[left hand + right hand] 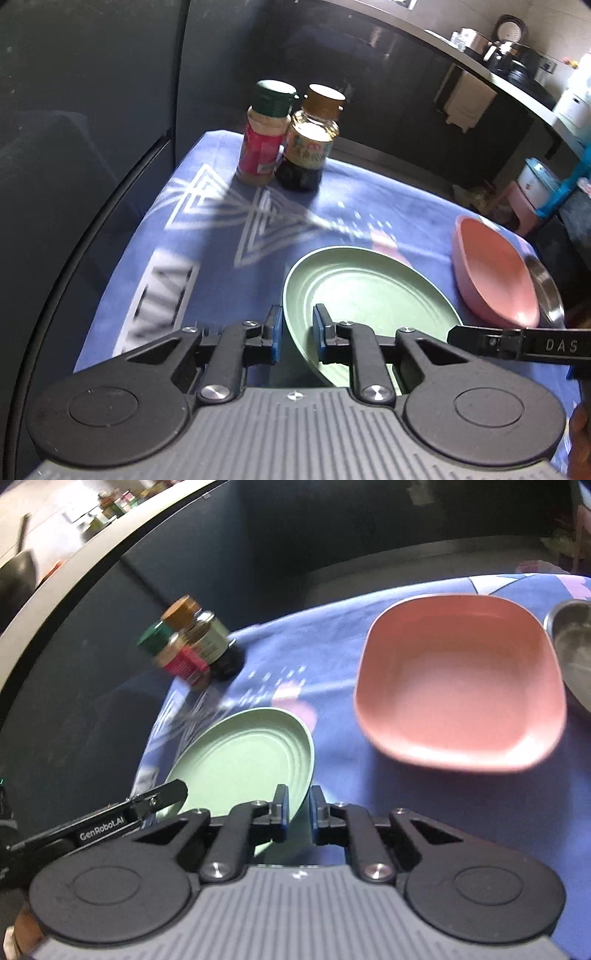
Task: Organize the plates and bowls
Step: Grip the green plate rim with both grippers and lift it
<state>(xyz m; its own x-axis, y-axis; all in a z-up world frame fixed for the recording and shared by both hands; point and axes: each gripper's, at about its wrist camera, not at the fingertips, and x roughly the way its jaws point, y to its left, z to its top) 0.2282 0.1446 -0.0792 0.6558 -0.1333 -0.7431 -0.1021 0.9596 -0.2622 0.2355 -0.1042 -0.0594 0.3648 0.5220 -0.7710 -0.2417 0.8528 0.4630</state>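
A round green plate (369, 295) lies on the blue cloth, its near side lifted a little. My left gripper (297, 334) has its jaws closed on the plate's left rim. My right gripper (297, 812) has its jaws closed on the plate's (243, 760) right rim. Each gripper shows in the other's view as a black arm. A square pink plate (458, 679) sits on the cloth to the right, also in the left wrist view (495, 273). A steel bowl (572, 646) stands just beyond it, at the right edge.
Two seasoning bottles, a red-labelled one (262, 136) with a green cap and a dark sauce bottle (308, 144), stand at the table's far left corner. The blue tablecloth (184, 236) ends at dark cabinets. A kitchen counter (517, 85) with appliances runs behind.
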